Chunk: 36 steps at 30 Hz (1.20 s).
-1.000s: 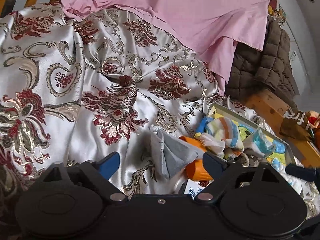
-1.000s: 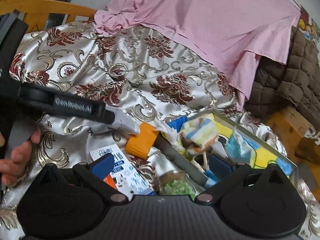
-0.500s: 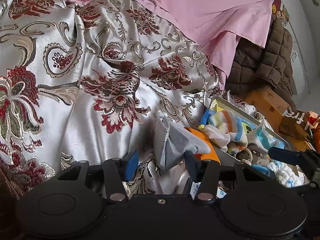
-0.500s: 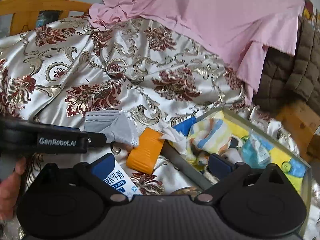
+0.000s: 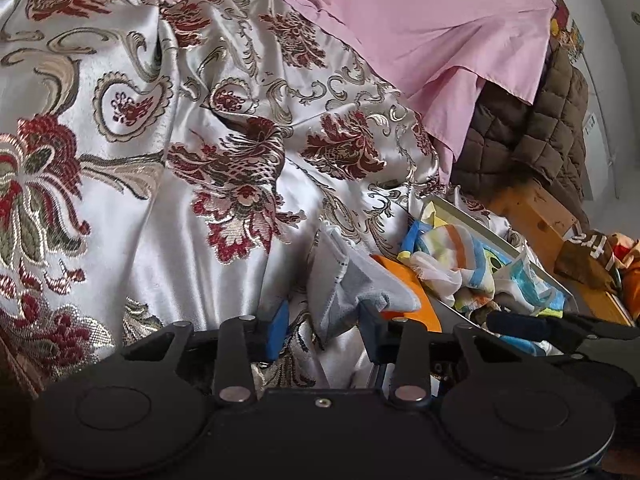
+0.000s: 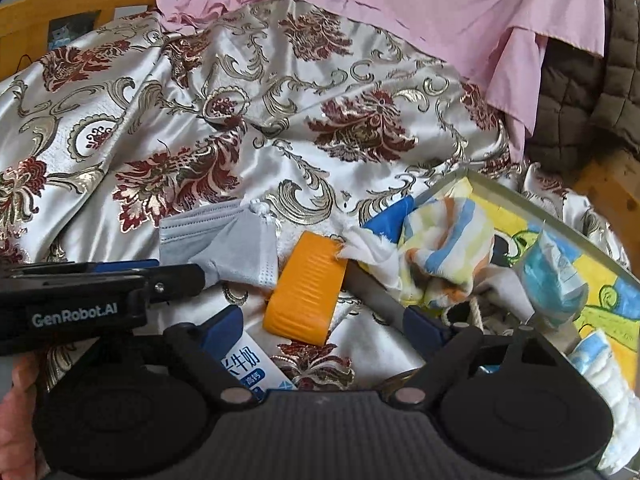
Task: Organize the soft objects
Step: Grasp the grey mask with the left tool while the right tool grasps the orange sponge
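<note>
A grey face mask [image 5: 352, 292] lies on the silver floral bedspread [image 5: 160, 216]. My left gripper [image 5: 324, 328] has the mask between its closing jaws; the right finger touches it, and a gap shows at the left blue pad [image 5: 278, 326]. In the right wrist view the left gripper [image 6: 192, 276] reaches the mask [image 6: 232, 244] from the left. My right gripper [image 6: 322, 322] hovers wide, its jaws closing slightly, over an orange ridged block [image 6: 308, 288] without gripping it. A striped cloth [image 6: 448, 240] spills over the rim of the printed tray [image 6: 540, 208].
A milk carton [image 6: 244, 364] lies by the right gripper's left finger. A blue tissue pack [image 6: 552, 280] and cotton pads sit in the tray. A pink sheet [image 6: 440, 12] and brown quilt [image 6: 580, 92] lie behind. A wooden bed rail [image 6: 60, 12] stands far left, and a hand [image 6: 16, 400] holds the left gripper.
The left gripper's jaws have narrowed from wide to close around the grey mask. The right gripper has shifted towards the orange block and tray, its jaws a little narrower.
</note>
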Tool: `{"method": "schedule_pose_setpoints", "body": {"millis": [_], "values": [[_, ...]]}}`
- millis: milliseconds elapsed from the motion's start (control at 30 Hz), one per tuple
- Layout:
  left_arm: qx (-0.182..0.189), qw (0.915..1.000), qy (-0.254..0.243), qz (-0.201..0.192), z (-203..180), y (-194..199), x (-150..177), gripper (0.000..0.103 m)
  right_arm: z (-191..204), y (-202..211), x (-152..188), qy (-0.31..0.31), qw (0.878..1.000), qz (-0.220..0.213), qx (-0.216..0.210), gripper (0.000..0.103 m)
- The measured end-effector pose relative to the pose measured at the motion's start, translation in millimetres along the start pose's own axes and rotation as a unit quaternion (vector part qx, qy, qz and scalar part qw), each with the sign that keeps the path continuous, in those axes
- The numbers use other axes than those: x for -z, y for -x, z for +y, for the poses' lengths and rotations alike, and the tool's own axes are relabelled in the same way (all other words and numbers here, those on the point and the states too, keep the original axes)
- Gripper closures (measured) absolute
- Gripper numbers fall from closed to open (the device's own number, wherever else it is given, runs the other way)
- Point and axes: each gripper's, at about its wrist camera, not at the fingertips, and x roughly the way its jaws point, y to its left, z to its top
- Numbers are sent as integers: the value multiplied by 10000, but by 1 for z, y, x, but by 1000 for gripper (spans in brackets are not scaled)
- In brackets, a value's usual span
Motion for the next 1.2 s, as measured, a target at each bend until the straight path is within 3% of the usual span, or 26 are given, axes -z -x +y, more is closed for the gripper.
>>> {"method": "schedule_pose_setpoints", "body": {"millis": [433, 567, 900, 1033, 1200], "values": [[-35, 9992, 369, -128, 11, 2, 0, 85, -2, -20, -7, -272, 9993, 239, -114, 30], [-39, 9989, 444, -177, 13, 3, 0, 90, -4, -26, -8, -414, 9985, 299, -202, 30], [-78, 9983, 511, -261, 15, 3, -2, 87, -5, -37, -8, -665, 9965, 423, -273, 38], [-39, 9985, 476, -270, 14, 1, -3, 79, -5, -39, -7, -744, 9958, 466, -269, 45], [151, 9982, 481, -311, 14, 1, -3, 65, -6, -39, -6, -768, 9955, 480, -273, 46]]}}
